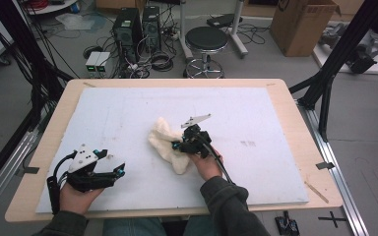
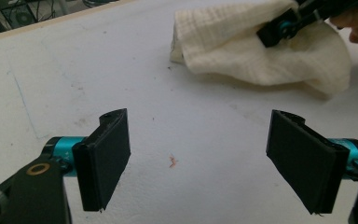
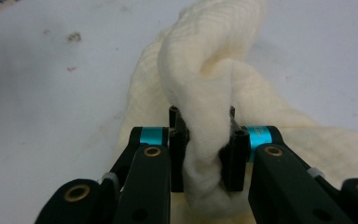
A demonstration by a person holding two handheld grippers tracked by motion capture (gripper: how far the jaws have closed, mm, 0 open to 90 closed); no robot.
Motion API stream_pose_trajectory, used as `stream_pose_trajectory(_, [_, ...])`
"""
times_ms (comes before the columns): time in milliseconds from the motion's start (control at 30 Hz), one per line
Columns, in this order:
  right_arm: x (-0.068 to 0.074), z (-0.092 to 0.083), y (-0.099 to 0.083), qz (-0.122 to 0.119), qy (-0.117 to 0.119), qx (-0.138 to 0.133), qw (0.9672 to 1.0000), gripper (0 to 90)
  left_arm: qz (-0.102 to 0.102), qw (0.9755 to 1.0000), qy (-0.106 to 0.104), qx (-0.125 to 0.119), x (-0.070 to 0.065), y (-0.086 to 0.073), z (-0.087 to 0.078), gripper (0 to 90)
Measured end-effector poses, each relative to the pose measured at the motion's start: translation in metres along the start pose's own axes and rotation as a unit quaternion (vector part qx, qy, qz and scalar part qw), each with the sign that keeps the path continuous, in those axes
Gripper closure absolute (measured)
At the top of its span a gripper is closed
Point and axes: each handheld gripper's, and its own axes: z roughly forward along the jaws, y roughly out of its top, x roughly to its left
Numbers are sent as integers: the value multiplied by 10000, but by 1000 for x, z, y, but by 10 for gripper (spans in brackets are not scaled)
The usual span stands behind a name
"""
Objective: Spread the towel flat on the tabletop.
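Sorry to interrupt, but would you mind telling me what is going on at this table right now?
A person is working a cream cloth on the white board with two hand-held grippers. The right gripper has a bunched fold of the cloth pinched between its jaws, the rest lying crumpled on the board. The left gripper rests nearby, jaws wide open and empty, pointed toward the cloth.

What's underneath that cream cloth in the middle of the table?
Around the cloth there is only the white board, so it seems to lie straight on it. The right gripper pinches one fold. Whatever the cloth covers is hidden.
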Motion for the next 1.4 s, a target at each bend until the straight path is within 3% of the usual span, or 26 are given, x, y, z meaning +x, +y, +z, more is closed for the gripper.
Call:
stream_pose_trajectory(100, [0, 6, -1, -26, -13, 101, 9999, 725, 5, 10000, -34, 10, -1, 0, 2, 219])
stream_pose_trajectory(167, [1, 8, -1, -66, -118, 109, 9998, 653, 14, 10000, -57, 22, -2, 0, 2, 219])
stream_pose_trajectory(267, [-2, -1, 1, -54, -6, -73, 10000, 490, 4, 9999, -98, 21, -3, 1, 4, 222])
stream_pose_trajectory(300, [-2, -1, 1, -54, -6, -73, 10000, 490, 12, 9999, -114, 7, -3, 1, 5, 222])
stream_pose_trajectory(400, [-1, -21, 1, -210, 56, -355, 9991, 416, -11, 9998, -194, -15, -6, 3, 8, 232])
stream_pose_trajectory(533, [-3, -37, -3, -219, 118, -515, 9984, 391, 10, 9993, -380, -65, -13, 8, 17, 243])
stream_pose_trajectory(567, [-2, -48, -9, -285, 75, -628, 9976, 385, 23, 9990, -447, -73, -15, 9, 19, 253])
stream_pose_trajectory(733, [-4, -66, -25, -390, 64, -790, 9961, 416, 174, 9975, -684, 61, -25, 14, 37, 285])
stream_pose_trajectory(933, [-5, -80, -49, -562, 120, -802, 9951, 493, 424, 9952, -830, 290, -36, 18, 66, 395])
stream_pose_trajectory(1133, [-12, -80, -56, -660, 202, -584, 9959, 557, 680, 9890, -1120, 693, -49, 24, 100, 480])
stream_pose_trajectory(1400, [-25, -59, -58, -713, 105, -141, 9973, 574, 828, 9827, -1179, 1167, -50, 25, 133, 567])
